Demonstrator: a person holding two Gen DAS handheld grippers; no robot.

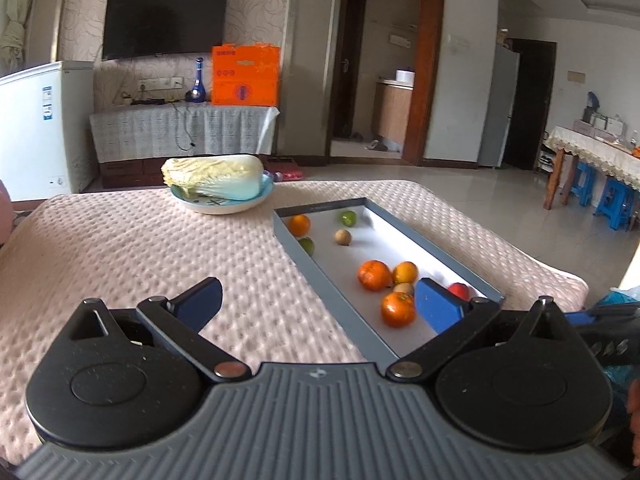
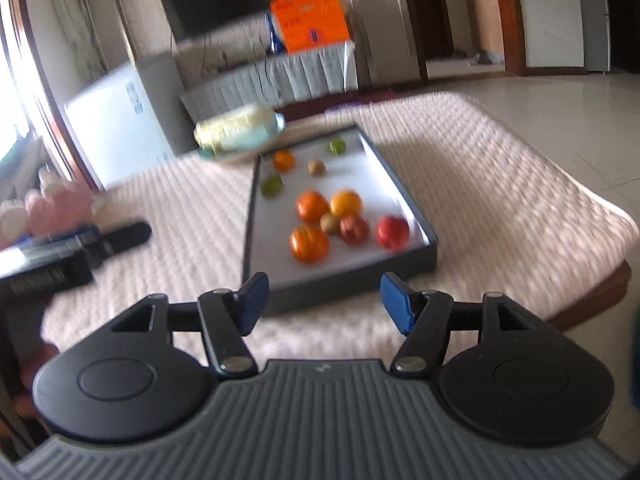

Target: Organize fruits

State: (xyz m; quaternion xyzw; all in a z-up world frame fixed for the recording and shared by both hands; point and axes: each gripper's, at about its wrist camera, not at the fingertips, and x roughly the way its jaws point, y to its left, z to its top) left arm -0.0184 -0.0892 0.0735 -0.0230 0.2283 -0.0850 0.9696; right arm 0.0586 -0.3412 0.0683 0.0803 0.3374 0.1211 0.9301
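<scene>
A grey shallow box (image 1: 320, 276) (image 2: 250, 216) with a white floor lies on the pink padded table. In it lie several fruits: oranges (image 1: 374, 275) (image 2: 310, 243), a yellow-orange one (image 2: 346, 203), red apples (image 2: 392, 232), green limes (image 1: 348, 218) (image 2: 272, 185) and small brown fruits (image 1: 343, 237). My left gripper (image 1: 320, 304) is open and empty, hovering over the box's near left edge. My right gripper (image 2: 322, 300) is open and empty, just before the box's near wall. The left gripper also shows at the left of the right wrist view (image 2: 100, 244).
A blue-white plate (image 1: 224, 202) with a napa cabbage (image 1: 214, 176) stands behind the box's far left corner. The table's right edge (image 2: 592, 280) drops to a tiled floor. A white freezer (image 1: 40, 128) and a TV stand sit beyond.
</scene>
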